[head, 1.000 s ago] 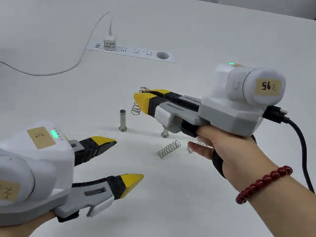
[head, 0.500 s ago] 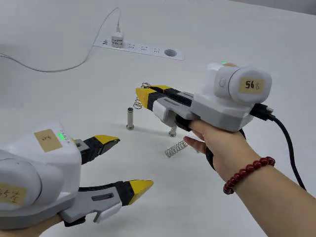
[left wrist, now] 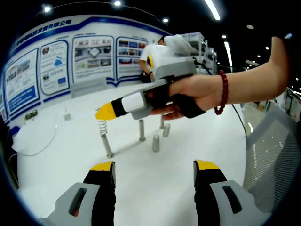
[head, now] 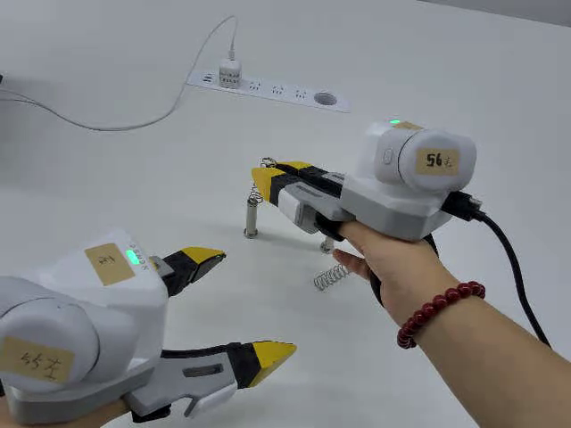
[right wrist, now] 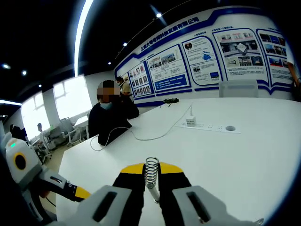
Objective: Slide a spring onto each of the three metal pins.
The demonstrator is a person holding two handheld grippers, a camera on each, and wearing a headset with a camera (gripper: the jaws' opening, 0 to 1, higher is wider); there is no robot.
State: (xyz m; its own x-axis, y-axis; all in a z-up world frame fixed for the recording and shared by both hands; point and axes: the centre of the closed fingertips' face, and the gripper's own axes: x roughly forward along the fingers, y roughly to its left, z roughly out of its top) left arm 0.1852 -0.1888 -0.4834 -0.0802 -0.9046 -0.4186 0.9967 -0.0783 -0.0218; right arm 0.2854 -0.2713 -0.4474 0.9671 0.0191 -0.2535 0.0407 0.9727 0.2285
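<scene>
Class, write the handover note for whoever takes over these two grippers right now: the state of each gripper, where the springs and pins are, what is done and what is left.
Left gripper: open, holds nothing, hovers low near the person.
Right gripper: shut on a spring, held upright above a pin, lower end at the pin's top.
Loose spring: lies on the table by the right hand.
Another pin: stands bare.
Done: no spring is seated yet.
Left: push this spring down, then fit the other pins.
</scene>
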